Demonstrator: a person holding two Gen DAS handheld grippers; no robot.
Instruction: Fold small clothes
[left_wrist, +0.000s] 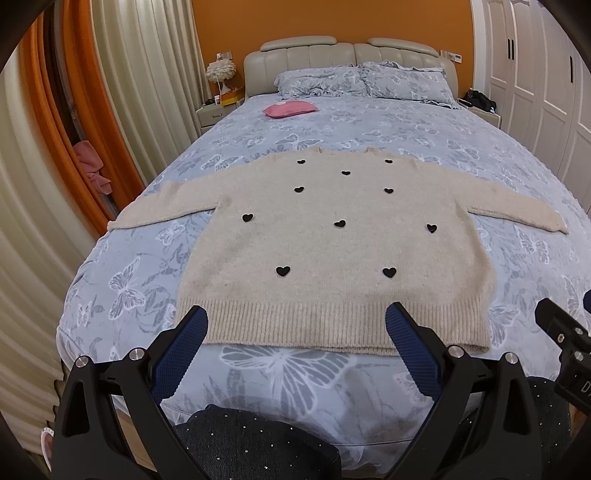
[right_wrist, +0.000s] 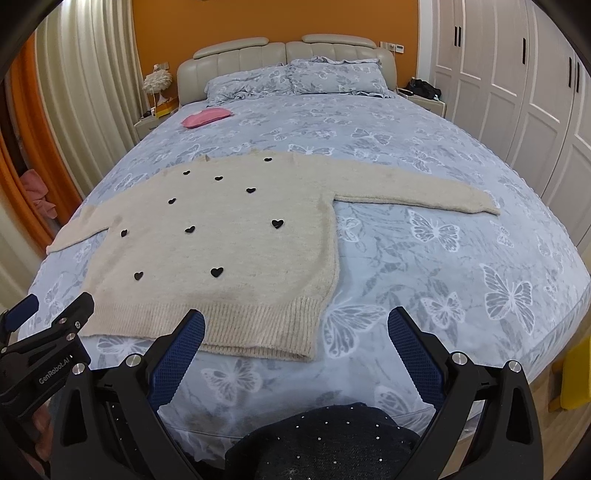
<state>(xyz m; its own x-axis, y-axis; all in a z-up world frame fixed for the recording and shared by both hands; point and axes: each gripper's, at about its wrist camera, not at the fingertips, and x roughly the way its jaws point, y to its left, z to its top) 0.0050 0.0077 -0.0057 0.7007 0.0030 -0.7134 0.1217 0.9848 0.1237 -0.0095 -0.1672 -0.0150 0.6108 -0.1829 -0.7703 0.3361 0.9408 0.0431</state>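
A cream knit sweater (left_wrist: 332, 251) with black hearts lies flat, front up, on the bed with both sleeves spread out; it also shows in the right wrist view (right_wrist: 221, 240). My left gripper (left_wrist: 297, 317) is open and empty, held over the ribbed hem near the bed's foot. My right gripper (right_wrist: 295, 321) is open and empty, near the hem's right corner. The right gripper's body shows at the edge of the left wrist view (left_wrist: 565, 332), and the left gripper's body at the edge of the right wrist view (right_wrist: 48, 339).
The bed (left_wrist: 517, 155) has a blue butterfly cover, two pillows (left_wrist: 362, 79) at the headboard and a pink pouch (left_wrist: 290, 109) beyond the sweater. Curtains (left_wrist: 110, 92) hang left, wardrobe doors (right_wrist: 517, 92) stand right. Nightstands flank the headboard. A dark sparkly garment (right_wrist: 325, 443) is below.
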